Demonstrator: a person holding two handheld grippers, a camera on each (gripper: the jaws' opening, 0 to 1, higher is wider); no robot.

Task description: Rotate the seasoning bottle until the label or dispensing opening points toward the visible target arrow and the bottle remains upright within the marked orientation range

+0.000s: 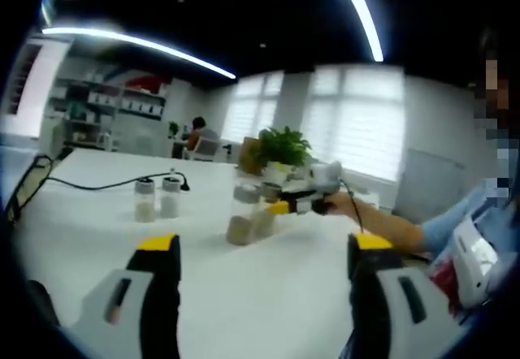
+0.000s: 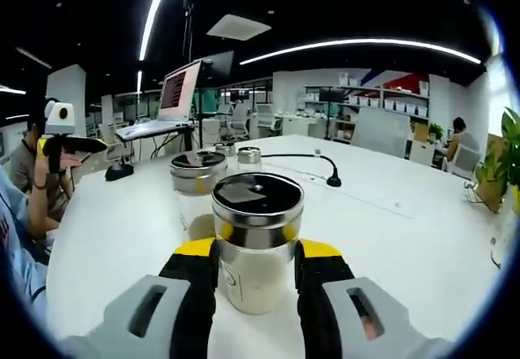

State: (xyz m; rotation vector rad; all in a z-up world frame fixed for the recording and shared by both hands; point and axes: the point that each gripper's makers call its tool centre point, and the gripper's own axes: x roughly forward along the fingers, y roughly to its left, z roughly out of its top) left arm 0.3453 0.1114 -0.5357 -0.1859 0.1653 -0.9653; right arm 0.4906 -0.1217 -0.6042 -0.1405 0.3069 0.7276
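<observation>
A: How is the bottle (image 2: 257, 241) held?
B: At lower centre it is clamped by the right gripper (image 2: 257, 271); the left gripper (image 1: 264, 253) is kept apart.
A: The risk?
B: It could be tipped by an off-centre twist. It is stood upright; no facing can be told

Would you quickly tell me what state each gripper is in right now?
Left gripper: open, jaws wide apart, holding nothing.
Right gripper: shut on the nearest seasoning bottle, which stands upright on the white table.
</observation>
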